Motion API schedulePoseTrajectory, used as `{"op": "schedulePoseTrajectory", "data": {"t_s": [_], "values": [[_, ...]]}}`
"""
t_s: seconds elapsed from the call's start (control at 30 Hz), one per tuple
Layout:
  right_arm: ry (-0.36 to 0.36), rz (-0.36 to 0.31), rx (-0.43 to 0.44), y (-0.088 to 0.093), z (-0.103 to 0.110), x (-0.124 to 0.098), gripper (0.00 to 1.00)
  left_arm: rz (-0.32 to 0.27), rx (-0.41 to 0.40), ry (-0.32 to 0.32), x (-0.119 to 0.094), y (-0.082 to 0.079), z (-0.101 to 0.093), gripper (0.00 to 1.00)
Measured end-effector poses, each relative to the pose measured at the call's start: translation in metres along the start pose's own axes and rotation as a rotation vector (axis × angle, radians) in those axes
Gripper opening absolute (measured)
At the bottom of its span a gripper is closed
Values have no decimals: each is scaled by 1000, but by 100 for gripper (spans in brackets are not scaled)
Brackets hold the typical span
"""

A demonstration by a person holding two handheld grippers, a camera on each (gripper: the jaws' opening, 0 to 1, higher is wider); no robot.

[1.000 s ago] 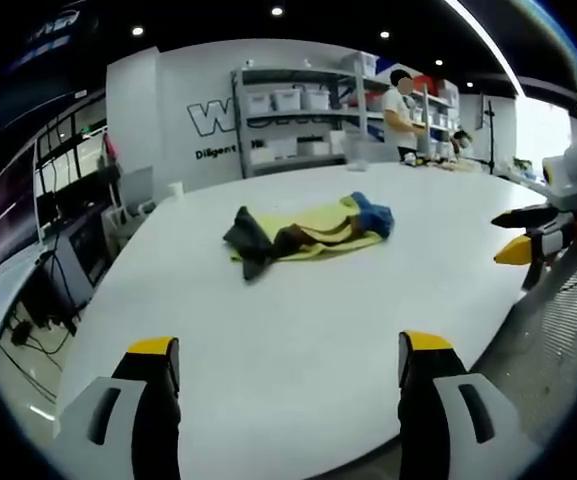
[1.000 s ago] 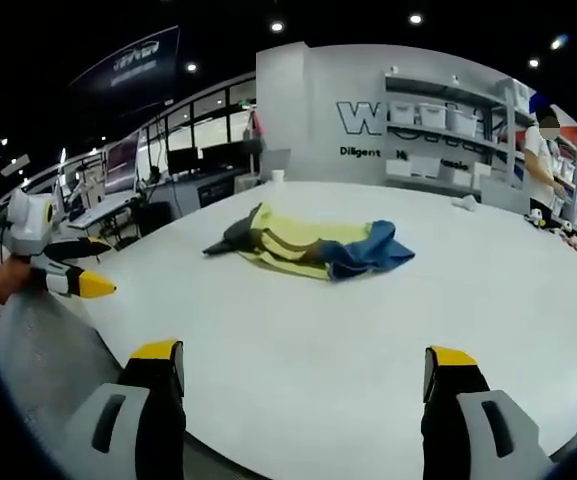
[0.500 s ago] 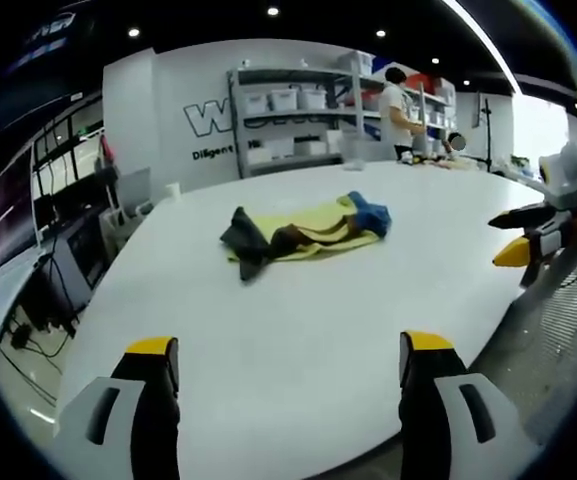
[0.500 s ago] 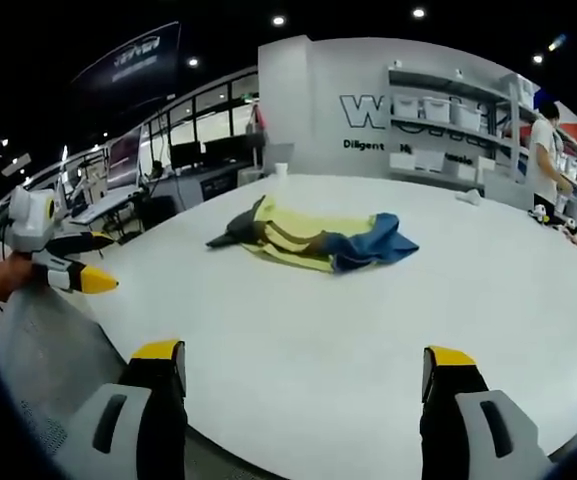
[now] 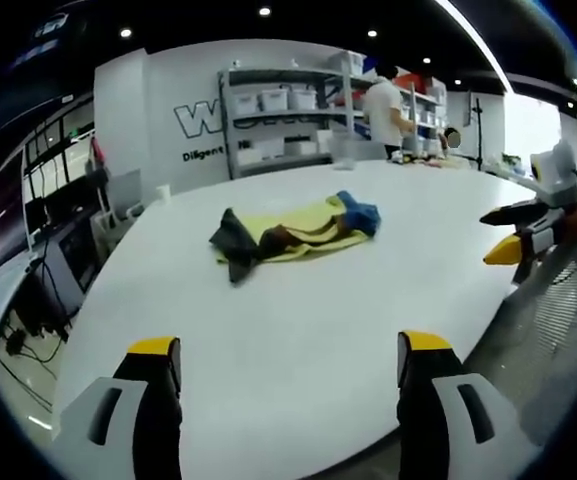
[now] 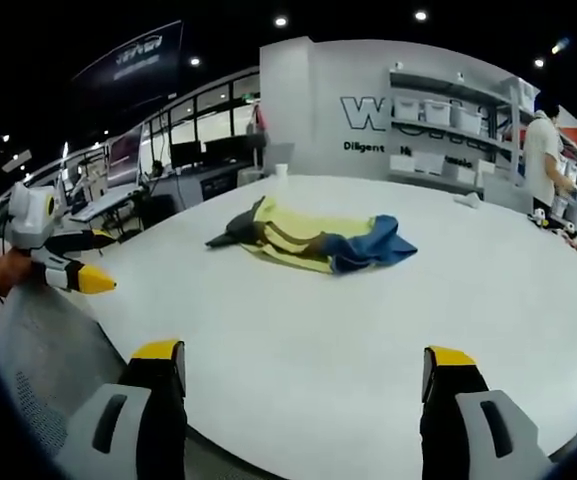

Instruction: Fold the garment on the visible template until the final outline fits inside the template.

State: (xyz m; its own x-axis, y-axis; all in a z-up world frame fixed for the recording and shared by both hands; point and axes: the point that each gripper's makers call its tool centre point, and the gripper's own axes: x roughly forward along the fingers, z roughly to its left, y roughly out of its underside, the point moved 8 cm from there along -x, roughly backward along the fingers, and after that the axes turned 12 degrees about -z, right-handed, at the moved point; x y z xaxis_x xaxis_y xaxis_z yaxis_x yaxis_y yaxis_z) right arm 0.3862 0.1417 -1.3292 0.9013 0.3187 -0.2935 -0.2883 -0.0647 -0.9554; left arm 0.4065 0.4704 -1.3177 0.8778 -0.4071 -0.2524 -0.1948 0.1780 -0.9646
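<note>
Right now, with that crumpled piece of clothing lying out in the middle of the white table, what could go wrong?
1. The garment lies bunched, dark, yellow and blue parts overlapping, so a gripper might pinch several layers at once and fold it badly.
2. Both the left gripper and right gripper are open and well short of it; a long reach across the white table may drag the cloth.
3. No template outline is clearly visible, so judging the fit could be hard.

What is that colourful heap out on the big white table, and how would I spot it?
Look at the wide white table. Near its middle lies a crumpled garment, alone on the surface: mostly yellow, with a blue end and a dark end.
</note>
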Motion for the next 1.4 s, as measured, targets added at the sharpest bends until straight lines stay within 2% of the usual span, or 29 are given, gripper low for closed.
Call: {"op": "schedulePoseTrajectory", "data": {"t_s": [0.2, 0.77, 0.87, 1.17, 1.4], "values": [[4, -4, -4, 0, -1, 0, 97, -8, -2, -5, 0, -2, 1, 89], [5, -34, -8, -6, -2, -1, 97, 43, 5, 28, 3, 0, -1, 93], [7, -70, 7, -11, -2, -2, 98, 44, 11, 58, 4, -4, -1, 94], [-35, -59, -21, -18, -6, 8, 98, 48, 38, 111, 17, -11, 3, 92], [-66, -61, -70, -30, -16, 23, 97, 33, 85, 196, 32, -19, 1, 87]]}}
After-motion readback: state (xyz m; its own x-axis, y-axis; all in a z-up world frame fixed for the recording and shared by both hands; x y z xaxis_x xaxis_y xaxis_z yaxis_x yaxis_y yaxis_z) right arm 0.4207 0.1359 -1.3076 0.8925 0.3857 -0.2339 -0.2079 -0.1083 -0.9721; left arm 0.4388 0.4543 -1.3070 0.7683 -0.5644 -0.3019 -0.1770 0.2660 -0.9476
